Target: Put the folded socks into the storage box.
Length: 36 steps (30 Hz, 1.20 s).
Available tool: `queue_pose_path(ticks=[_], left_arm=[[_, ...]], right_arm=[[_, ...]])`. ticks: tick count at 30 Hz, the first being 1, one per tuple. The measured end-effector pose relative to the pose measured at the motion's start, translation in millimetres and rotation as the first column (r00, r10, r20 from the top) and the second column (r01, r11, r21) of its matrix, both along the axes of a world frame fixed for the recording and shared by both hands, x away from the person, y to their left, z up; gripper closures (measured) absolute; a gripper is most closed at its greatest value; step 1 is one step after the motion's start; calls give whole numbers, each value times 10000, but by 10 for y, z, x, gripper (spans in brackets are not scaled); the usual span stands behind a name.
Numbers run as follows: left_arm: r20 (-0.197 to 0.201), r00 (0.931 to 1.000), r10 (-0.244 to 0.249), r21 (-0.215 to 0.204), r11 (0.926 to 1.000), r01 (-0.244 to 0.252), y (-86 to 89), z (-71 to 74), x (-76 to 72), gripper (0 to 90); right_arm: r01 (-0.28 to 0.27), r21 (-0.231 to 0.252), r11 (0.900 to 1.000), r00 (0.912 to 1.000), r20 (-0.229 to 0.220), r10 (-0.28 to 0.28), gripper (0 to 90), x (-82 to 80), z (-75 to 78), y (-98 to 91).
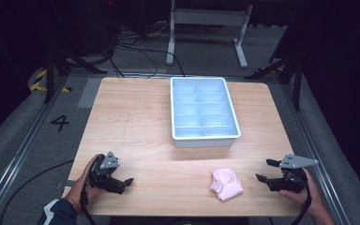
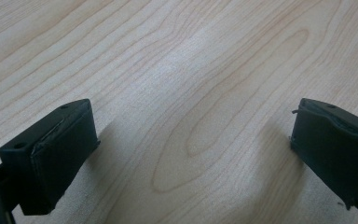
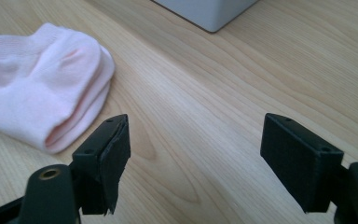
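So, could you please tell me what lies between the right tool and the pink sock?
Nothing but bare wooden table: the high view shows an open strip between the right tool and the pink sock.

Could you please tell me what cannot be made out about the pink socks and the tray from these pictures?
- Pink socks: the right gripper view's left edge cuts them off; in the high view they are too small to count layers.
- Divided tray: the high view is too coarse to confirm its compartments are empty; the right gripper view shows one corner.
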<state>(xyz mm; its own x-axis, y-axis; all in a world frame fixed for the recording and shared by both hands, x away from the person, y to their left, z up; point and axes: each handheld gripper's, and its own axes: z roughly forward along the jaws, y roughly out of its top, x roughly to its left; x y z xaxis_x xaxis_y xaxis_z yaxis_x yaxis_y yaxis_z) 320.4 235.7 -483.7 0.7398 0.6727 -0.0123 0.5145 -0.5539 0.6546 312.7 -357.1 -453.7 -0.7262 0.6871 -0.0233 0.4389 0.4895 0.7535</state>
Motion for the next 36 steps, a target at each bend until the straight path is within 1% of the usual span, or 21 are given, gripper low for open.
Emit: queue_pose_path(ticks=[5, 8, 9, 12, 13, 15, 17, 19, 27, 30, 31, 33, 36], left_arm=[[20, 10000, -44, 31, 10000, 44, 2, 1, 2, 6], [18, 10000, -15, 19, 10000, 15, 1, 1, 1, 6], [5, 10000, -14, 7, 10000, 14, 1, 0, 1, 6], [35, 10000, -46, 44, 10000, 46, 3, 2, 3, 6], [-15, 10000, -17, -19, 10000, 17, 0, -1, 0, 6], [31, 10000, -43, 40, 10000, 43, 3, 2, 3, 6], [23, 10000, -42, 32, 10000, 42, 2, 1, 2, 6], [-5, 10000, -20, -4, 10000, 20, 1, 0, 0, 6], [38, 10000, -67, 46, 10000, 67, 6, 2, 1, 6], [28, 10000, -67, 43, 10000, 67, 6, 2, 1, 6], [28, 10000, -67, 43, 10000, 67, 6, 2, 1, 6], [36, 10000, -70, 49, 10000, 70, 6, 2, 1, 5], [32, 10000, -68, 43, 10000, 68, 6, 2, 1, 6]], right_arm=[[-474, 57, 9989, 9989, -65, 474, 247, 15, 67, 140], [-802, -14, 9968, 9968, -29, 802, 247, 27, 103, 241], [-925, -1, 9957, 9957, -86, 925, 247, 29, 115, 283], [-1068, -103, 9942, 9943, -40, 1068, 243, 30, 131, 369], [-1186, -67, 9929, 9929, -89, 1186, 243, 28, 137, 402], [-1330, -39, 9911, 9910, -148, 1329, 237, 24, 141, 465], [-1537, -144, 9880, 9880, -183, 1534, 235, 18, 144, 532], [-1683, -181, 9856, 9856, -184, 1680, 233, 14, 143, 588], [-2196, -220, 9753, 9743, -566, 2181, 230, 39, 119, 778], [-2408, -268, 9702, 9688, -680, 2385, 224, 61, 93, 868], [-2408, -268, 9702, 9688, -680, 2385, 224, 61, 93, 868], [-2515, -368, 9672, 9657, -762, 2482, 219, 82, 75, 920], [-2577, -364, 9655, 9630, -910, 2536, 210, 110, 42, 970]])
